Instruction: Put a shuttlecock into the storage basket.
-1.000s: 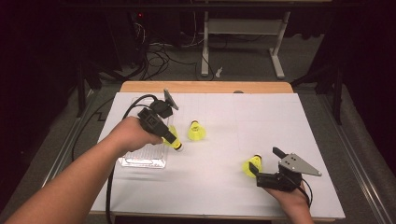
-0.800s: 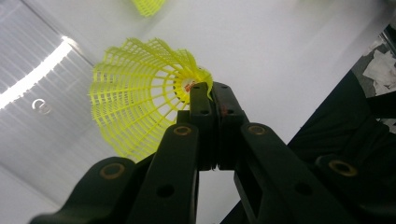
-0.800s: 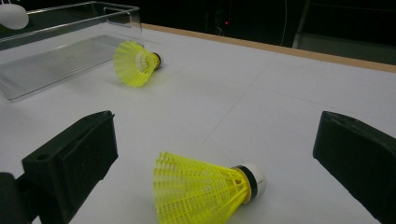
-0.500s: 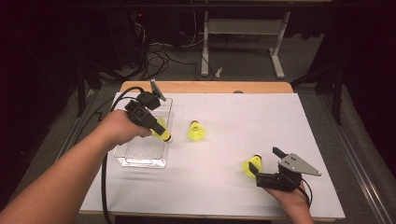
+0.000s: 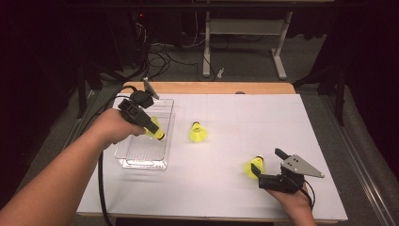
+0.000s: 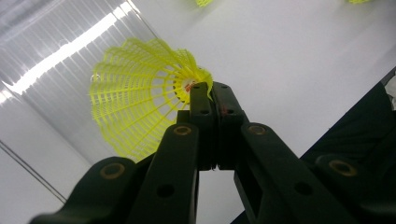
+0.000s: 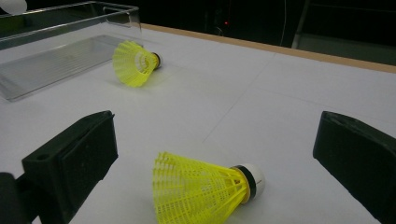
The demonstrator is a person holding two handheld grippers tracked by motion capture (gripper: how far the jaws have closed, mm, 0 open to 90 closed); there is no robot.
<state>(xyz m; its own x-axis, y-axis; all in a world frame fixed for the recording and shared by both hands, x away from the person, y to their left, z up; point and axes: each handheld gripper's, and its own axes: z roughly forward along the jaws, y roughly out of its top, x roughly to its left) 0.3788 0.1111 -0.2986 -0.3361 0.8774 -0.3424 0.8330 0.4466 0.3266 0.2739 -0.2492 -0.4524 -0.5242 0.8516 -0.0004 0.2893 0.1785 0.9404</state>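
High view, clear bin: see-through plastic tray [image 5: 141, 162] sits on the left of the white desk [image 5: 263, 113]; nothing resting on its floor as far as I can tell
Left fingers: left gripper [image 5: 159, 133] hangs over the tray; fingers [image 6: 201, 116] pinched fully together on the yellow shuttlecock [image 6: 135, 112], clamping it by the edge near the cork
Right fingers: right gripper [image 5: 267, 165] low at the desk's front right; fingers [image 7: 74, 161] spread wide, gripping nothing; second shuttlecock [image 7: 205, 189] lies on its side between them, not touched
Spare: third shuttlecock [image 5: 198, 133] mid-desk, just right of the tray
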